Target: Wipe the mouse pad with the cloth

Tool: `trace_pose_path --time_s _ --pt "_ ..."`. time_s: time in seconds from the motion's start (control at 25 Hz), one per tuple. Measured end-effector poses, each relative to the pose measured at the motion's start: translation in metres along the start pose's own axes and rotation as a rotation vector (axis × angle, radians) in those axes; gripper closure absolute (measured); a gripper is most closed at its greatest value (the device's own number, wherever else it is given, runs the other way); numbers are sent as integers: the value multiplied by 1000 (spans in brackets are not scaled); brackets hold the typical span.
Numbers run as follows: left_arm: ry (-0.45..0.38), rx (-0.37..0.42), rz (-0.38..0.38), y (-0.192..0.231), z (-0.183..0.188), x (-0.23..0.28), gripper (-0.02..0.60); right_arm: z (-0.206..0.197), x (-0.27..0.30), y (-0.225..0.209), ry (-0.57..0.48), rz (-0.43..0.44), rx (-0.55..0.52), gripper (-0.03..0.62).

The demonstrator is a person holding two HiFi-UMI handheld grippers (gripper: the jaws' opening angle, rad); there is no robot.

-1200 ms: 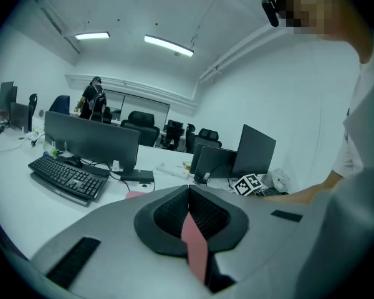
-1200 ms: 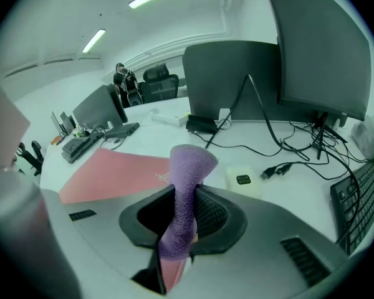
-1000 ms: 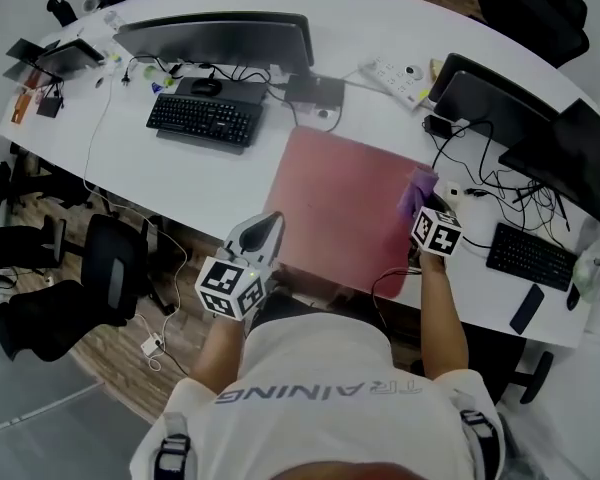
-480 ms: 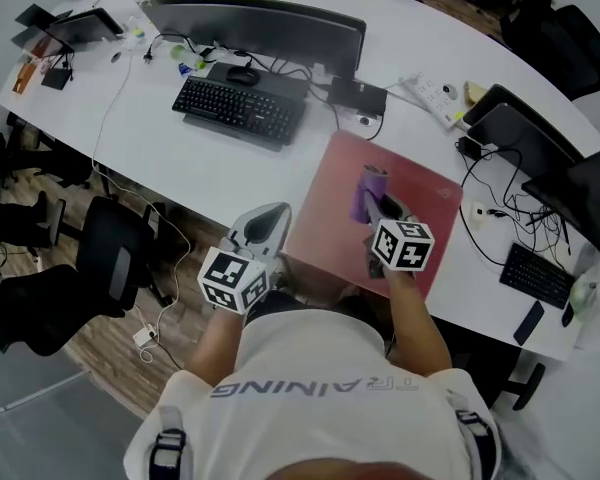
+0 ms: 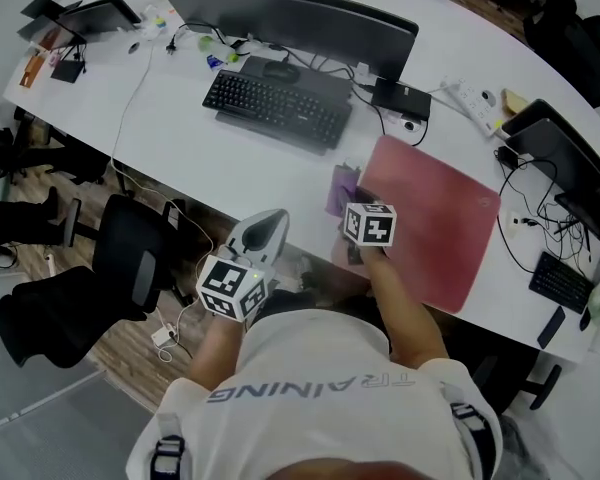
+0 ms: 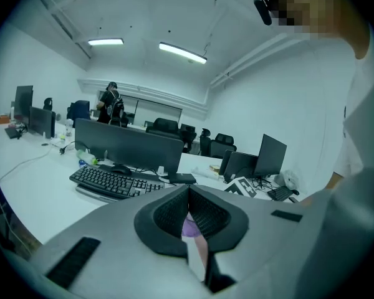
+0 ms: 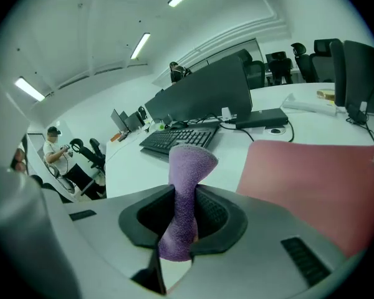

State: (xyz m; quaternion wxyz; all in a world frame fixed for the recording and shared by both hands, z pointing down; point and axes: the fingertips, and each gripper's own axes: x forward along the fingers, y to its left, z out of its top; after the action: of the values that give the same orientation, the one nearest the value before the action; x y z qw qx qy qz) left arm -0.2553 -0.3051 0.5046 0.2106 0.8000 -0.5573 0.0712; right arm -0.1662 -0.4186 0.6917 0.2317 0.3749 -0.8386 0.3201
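Cloth point(image 7: 190, 161) clamped in the right gripper point(image 7: 187, 195) sits beside the mouse pad point(image 7: 311, 179), so it may wipe desk point(image 5: 180, 118) instead; left gripper point(image 6: 188, 195) closed, empty.

White curved desk point(image 5: 180, 138); red mouse pad point(image 5: 435, 218) lies flat at the front edge, right of centre; black keyboard point(image 5: 277, 108) sits to the pad's left and further back; dark mouse point(image 5: 280, 69) just behind the keyboard; wide monitor point(image 5: 295, 18) behind both; small black box point(image 5: 400, 98) between monitor and pad; white power strip point(image 5: 468, 96) further right; second keyboard point(image 5: 560, 281) and dark phone point(image 5: 550, 326) at right end; small screen point(image 5: 100, 13) at far left.
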Motion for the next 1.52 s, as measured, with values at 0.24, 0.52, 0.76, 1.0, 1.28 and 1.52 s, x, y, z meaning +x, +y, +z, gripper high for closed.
trace_pose_path --time_s 0.24,0.52,0.76,1.0,1.28,1.52 --pt "12 4 -22 18 -2 -1 551 -27 37 -14 108 -93 -31 500" --pt "19 7 -50 0 0 9 551 -38 25 -45 134 -140 -13 500" --pt "5 19 -56 -33 6 20 551 -46 -7 -83 139 -163 -11 500" --pt "-22 21 -61 -82 13 33 551 -64 -54 -135 160 -200 -18 499" --pt "-48 16 -80 -142 11 50 551 -84 -114 -201 159 -252 -12 499" --pt "-62 11 -113 -194 6 73 551 -97 -171 -262 154 -318 -13 499"
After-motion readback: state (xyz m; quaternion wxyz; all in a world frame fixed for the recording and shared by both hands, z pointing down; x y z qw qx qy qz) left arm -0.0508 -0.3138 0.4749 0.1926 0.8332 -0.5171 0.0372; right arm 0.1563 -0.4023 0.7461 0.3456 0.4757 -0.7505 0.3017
